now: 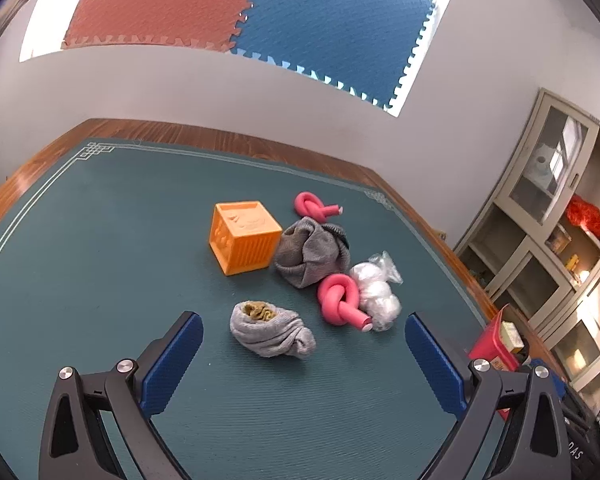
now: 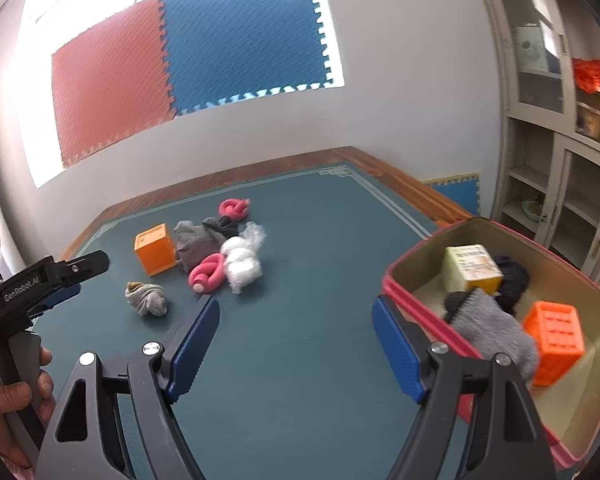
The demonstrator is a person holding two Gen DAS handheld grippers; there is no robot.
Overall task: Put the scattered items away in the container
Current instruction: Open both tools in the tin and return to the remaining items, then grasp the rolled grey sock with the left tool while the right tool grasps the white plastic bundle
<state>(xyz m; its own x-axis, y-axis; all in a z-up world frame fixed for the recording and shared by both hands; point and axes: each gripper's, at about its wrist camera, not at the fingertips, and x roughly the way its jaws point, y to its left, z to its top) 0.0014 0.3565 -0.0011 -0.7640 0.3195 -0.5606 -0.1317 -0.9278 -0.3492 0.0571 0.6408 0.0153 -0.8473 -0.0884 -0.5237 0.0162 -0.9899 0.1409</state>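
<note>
**Toys and socks on the green mat, box waiting at the side**

The left gripper is wide open with nothing between its blue fingers. It hangs over the dark green table mat, and a light grey rolled-up sock lies just in front of it. The sock is longer than it is wide. Its long side runs left to right across the left wrist view, and its open end, with some yellow-brown cloth inside, points up and to the left.

Behind the sock are more things in a bunch. An orange plastic cube sits with one corner turned toward the camera. A darker grey bundled sock touches its right side. A pink foam tube tied in a knot lies near, with its free end pointing down and right. A clear plastic bag of white balls touches it. A second pink knotted tube lies farther back, its end pointing right.

The right gripper is wide open too and holds nothing. To its right is the red box with a tan inside, at the mat's edge. In it are a yellow and white carton, a bright orange cube, a grey sock and something dark.
</note>
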